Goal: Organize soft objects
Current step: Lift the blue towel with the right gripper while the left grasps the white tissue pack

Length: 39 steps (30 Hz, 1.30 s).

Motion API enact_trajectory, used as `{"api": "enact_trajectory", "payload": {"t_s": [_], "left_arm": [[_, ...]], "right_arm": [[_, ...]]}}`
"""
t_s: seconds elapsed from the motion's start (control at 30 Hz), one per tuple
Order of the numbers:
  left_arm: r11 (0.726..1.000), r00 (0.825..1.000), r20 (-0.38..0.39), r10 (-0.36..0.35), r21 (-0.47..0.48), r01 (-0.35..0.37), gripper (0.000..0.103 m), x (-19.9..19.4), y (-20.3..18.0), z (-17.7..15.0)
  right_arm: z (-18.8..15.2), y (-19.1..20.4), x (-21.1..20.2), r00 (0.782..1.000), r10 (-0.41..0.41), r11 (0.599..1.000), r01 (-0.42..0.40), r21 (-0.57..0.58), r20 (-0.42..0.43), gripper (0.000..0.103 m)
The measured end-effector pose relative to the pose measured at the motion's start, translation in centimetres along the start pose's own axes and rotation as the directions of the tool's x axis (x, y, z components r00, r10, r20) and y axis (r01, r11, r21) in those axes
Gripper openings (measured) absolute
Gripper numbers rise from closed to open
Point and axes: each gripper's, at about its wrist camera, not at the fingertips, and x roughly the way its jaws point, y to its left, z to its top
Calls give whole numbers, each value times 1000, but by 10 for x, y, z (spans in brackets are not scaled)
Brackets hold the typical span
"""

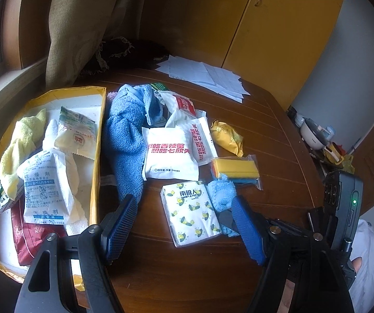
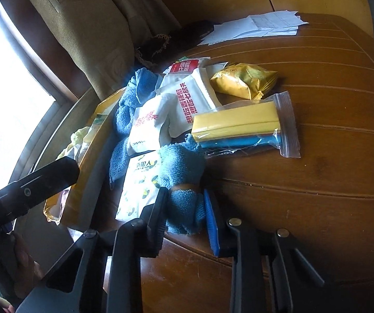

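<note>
small blue cloth [image 2: 184, 182] lying on table [image 2: 317, 195] beside tissue pack [image 1: 190, 211] | right gripper [image 2: 187, 203] clamping it, likely for lifting into yellow box [image 1: 95, 140] | left gripper [image 1: 184, 224] hovering apart, gripping nothing

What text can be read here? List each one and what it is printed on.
"想吃香辣蟹 想吃七欣天" and "Gloves": white glove packet.
Same red slogan: second white packet.
"南极人 Nanjiren": tissue pack.
"干燥剂": desiccant sachet in the yellow box; its fine print is too small.
Red-labelled packet, gold snack bag: too blurred.
</note>
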Motion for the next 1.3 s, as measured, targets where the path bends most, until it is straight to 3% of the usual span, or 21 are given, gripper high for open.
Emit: {"api": "enact_trajectory", "payload": {"t_s": [0.23,0.53,0.7,0.9,1.03,1.2,1.3], "left_arm": [[1000,997,-76,-7,30,9,78,26,-12,-7],[994,984,-157,88,74,-77,78,66,-22,-16],[993,988,-122,98,83,-88,62,68,-16,-20],[995,994,-111,21,95,-10,59,55,-15,-23],[990,986,-124,-110,75,120,59,39,-13,-22],[982,982,-13,-188,16,188,59,-1,1,-14],[983,979,101,-174,-42,179,59,-30,19,-4]], "right_arm": [[-5,-10,-25,999,10,1000,-11,19,35,24],[-4,-20,-39,997,-3,1000,1,31,81,24],[-4,-20,-32,997,0,999,-3,39,73,24],[-2,-19,-32,996,19,998,-23,53,82,24],[-2,-16,-39,993,39,998,-45,50,108,24],[2,-6,-49,986,76,996,-84,44,151,24],[7,7,-50,983,103,994,-108,21,153,24]]}}
